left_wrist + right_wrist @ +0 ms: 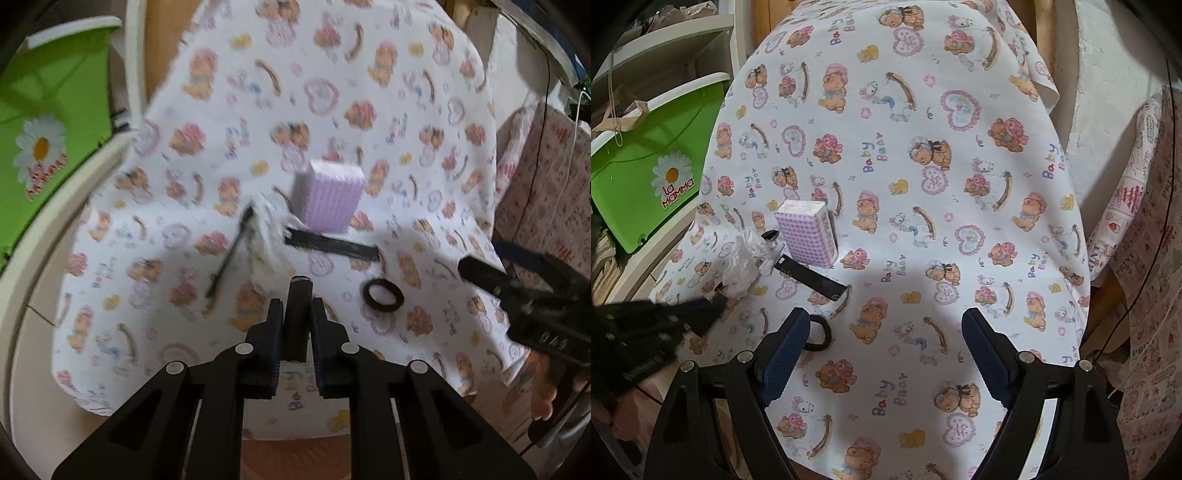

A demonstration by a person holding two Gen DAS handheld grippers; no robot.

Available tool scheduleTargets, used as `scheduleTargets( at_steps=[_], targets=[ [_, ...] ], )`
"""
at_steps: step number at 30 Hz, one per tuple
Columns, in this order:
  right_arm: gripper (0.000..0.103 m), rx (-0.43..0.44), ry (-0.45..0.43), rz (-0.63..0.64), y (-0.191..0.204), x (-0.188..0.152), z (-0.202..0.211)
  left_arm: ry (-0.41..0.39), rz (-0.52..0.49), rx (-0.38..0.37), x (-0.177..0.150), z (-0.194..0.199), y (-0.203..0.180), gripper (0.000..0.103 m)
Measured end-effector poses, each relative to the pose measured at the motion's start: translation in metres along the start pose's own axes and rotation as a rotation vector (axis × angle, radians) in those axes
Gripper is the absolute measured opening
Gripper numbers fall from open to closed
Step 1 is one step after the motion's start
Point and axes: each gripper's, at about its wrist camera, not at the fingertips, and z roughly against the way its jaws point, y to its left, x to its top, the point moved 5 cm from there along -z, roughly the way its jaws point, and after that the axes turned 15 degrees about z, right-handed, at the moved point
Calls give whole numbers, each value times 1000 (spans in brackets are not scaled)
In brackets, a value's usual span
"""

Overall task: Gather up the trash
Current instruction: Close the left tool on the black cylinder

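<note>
On a teddy-bear print cloth point(923, 155) lie a crumpled white tissue point(267, 236) point(742, 264), a purple checked pack point(327, 197) point(809, 232), a flat black strip point(332, 245) point(812, 277), a thin black stick point(231, 251) and a dark hair ring point(382, 291) point(818, 334). My left gripper point(297, 306) is shut on a small dark cylindrical object point(297, 317), just short of the tissue. My right gripper point(882, 332) is open and empty above the cloth, its left finger point(785, 354) beside the ring.
A green bin point(51, 110) point(653, 162) with a daisy label sits on white shelving at the left. A patterned cloth point(1145, 258) hangs at the right. The table edge runs along the left and bottom.
</note>
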Motion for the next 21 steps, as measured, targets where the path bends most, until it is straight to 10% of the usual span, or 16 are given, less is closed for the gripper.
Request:
scheduleTargets(
  at_steps=[21],
  targets=[
    [69,81,113,127,65,-3,-57,-32,85,66,14,2,29,14]
  ],
)
